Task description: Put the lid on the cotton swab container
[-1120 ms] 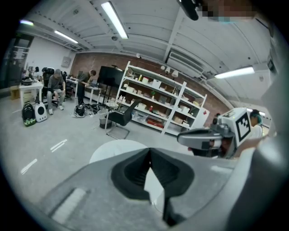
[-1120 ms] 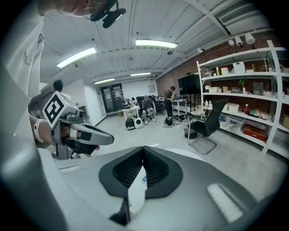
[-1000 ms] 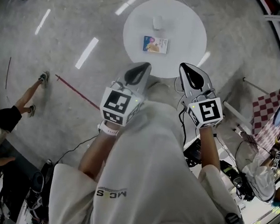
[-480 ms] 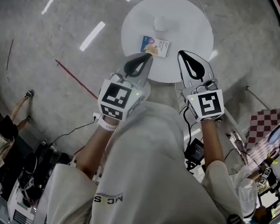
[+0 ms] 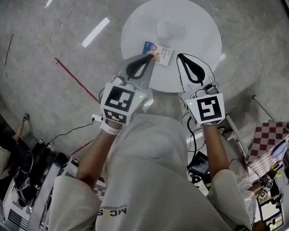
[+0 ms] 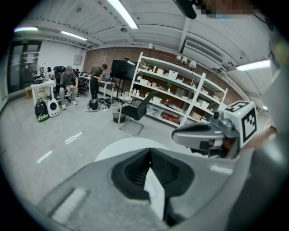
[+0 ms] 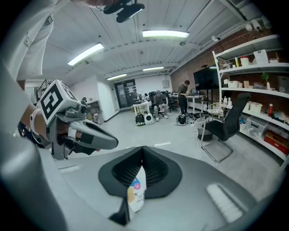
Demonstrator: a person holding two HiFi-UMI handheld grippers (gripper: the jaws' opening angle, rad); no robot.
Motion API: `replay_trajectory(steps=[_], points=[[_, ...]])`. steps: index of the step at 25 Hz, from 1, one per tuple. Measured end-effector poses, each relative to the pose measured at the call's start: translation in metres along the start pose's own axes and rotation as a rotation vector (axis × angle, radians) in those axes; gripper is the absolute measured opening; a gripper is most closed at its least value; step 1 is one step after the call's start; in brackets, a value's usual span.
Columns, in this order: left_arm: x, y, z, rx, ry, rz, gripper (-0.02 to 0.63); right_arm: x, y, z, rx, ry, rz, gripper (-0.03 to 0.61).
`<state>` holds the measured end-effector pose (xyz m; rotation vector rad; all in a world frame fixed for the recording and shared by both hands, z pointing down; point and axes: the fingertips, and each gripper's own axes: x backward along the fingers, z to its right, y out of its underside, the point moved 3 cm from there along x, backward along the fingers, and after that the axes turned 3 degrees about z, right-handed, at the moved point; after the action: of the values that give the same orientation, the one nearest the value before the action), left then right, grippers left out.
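Observation:
On the round white table [image 5: 197, 18] lies the cotton swab container [image 5: 159, 51], a flat box with a blue and white label. Farther back on the table is a pale translucent lid [image 5: 163, 28]. My left gripper [image 5: 153, 56] is shut, its tips right at the container's near left corner. To the right, my right gripper [image 5: 179, 55] is also shut and hovers over the table's near edge. The container shows as a labelled sliver [image 7: 135, 195] through the right gripper's [image 7: 142, 147] jaw loop, and as a white sliver [image 6: 156, 191] through the left gripper's [image 6: 150, 150].
A red line [image 5: 77, 80] crosses the grey floor left of the table. Cables and equipment [image 5: 200, 164] lie by the person's feet, and a red checked cloth [image 5: 268, 134] is at the right. Shelves [image 6: 180, 97] and an office chair [image 7: 226, 124] stand farther off.
The person has stepped closer to the table. Both shut grippers have moved forward, from short of the table to over its near edge, the left one reaching the container.

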<state>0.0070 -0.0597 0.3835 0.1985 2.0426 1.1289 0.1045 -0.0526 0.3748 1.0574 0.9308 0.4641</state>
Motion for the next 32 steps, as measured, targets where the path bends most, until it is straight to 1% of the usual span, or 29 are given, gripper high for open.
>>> replay_trajectory(steps=[4, 10, 15, 21, 27, 32], points=[[-0.021, 0.010, -0.014, 0.019, -0.010, 0.006, 0.000, -0.021, 0.023, 0.010, -0.005, -0.014, -0.013, -0.002], [-0.041, 0.018, -0.038, 0.043, -0.031, 0.024, 0.000, -0.052, 0.048, 0.024, -0.023, 0.003, -0.050, -0.002], [-0.058, 0.033, -0.056, 0.036, -0.028, 0.017, 0.000, -0.078, 0.061, 0.035, -0.002, 0.013, -0.061, -0.002], [-0.074, 0.047, -0.075, 0.047, -0.029, 0.014, 0.000, -0.106, 0.073, 0.043, 0.014, 0.020, -0.083, -0.002], [-0.085, 0.053, -0.089, 0.059, -0.032, 0.019, 0.000, -0.133, 0.089, 0.044, 0.051, 0.019, -0.133, -0.002], [-0.091, 0.055, -0.098, 0.062, -0.027, 0.021, 0.000, -0.153, 0.109, 0.054, 0.060, 0.044, -0.188, -0.002]])
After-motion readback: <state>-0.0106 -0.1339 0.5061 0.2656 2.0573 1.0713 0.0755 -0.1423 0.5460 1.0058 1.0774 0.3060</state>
